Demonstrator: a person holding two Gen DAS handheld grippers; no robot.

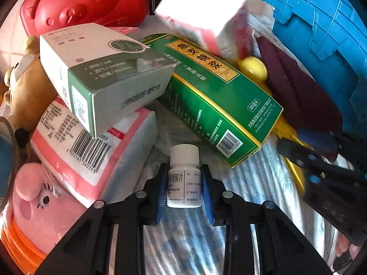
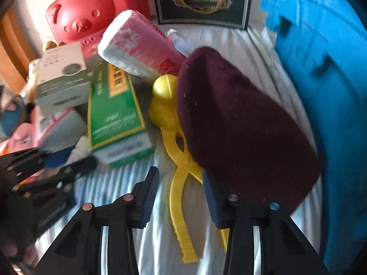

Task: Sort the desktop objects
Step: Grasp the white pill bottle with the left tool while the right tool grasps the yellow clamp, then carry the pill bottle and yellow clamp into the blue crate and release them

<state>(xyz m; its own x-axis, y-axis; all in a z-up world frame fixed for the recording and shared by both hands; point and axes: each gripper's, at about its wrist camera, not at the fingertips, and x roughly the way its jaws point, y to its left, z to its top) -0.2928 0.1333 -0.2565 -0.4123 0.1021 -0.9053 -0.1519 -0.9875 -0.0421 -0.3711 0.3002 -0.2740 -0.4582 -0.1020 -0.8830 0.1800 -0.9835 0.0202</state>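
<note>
Left wrist view: the left gripper (image 1: 184, 191) holds a small white pill bottle (image 1: 184, 178) upright between its blue pads (image 1: 160, 197), gripped at the labelled body with the cap clear above the fingers, over a striped cloth (image 1: 183, 240). Directly ahead lie a green medicine box (image 1: 218, 105), a grey-green carton (image 1: 107, 78) resting on a pink-wrapped tissue pack (image 1: 91, 155), and a second tissue pack (image 1: 204, 20) blurred at the top of the pile; a blue crate (image 1: 321, 34) stands to the right. Right wrist view: the right gripper (image 2: 181, 197) is spread wide and holds nothing, its fingers straddling the handles of a yellow plastic tong (image 2: 181, 206), with a maroon felt hat (image 2: 240, 126) lying partly over the tong and against the right finger. Likely faults, as judgement: the smooth round bottle may rotate or slip if the grip slackens or if it knocks the green medicine box; closing the right gripper here may catch the hat's edge together with the tong, dragging both; the stacked cartons look loosely balanced and may topple if nudged.
</note>
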